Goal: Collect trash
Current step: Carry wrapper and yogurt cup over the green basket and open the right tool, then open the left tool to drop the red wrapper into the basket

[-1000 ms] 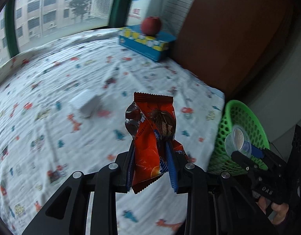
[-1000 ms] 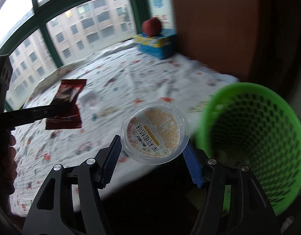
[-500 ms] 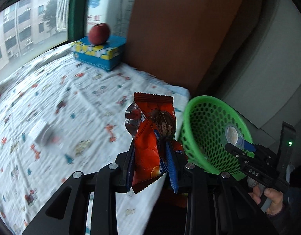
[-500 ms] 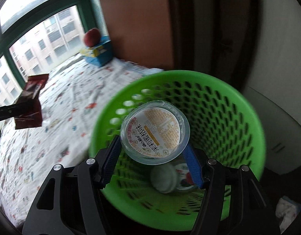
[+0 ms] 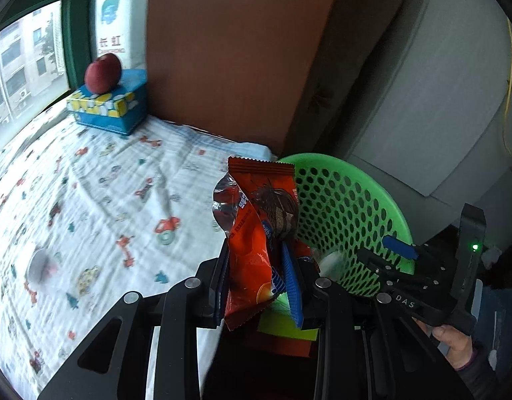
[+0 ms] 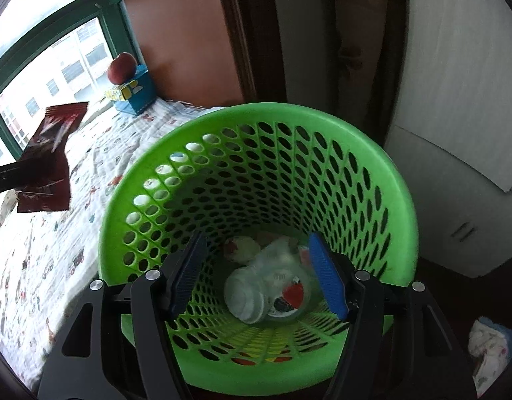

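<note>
- Left wrist view: the orange snack wrapper [image 5: 256,233] stands upright at centre frame, clamped between the 2 blue pads of the left gripper [image 5: 257,286], whose jaws are narrow and closed on its lower half.
- The wrapper's top edge overlaps the left rim of the green basket [image 5: 356,200], which sits right of centre, beside the bed with the printed sheet [image 5: 89,200].
- At lower right, a hand [image 5: 456,343] holds the right gripper [image 5: 389,250] over the basket's rim.
- Right wrist view: the right gripper [image 6: 259,276] points down into the green basket [image 6: 322,126], jaws apart and having just been opening; nothing lies between the pads.
- The clear plastic cup [image 6: 266,286] lies on its side on the basket floor, below and between the pads, apart from them, among other scraps.
- The wrapper [image 6: 49,156] appears at the left edge, held above the sheet.
- A red apple [image 5: 102,73] rests on a blue box [image 5: 109,106] at upper left.
</note>
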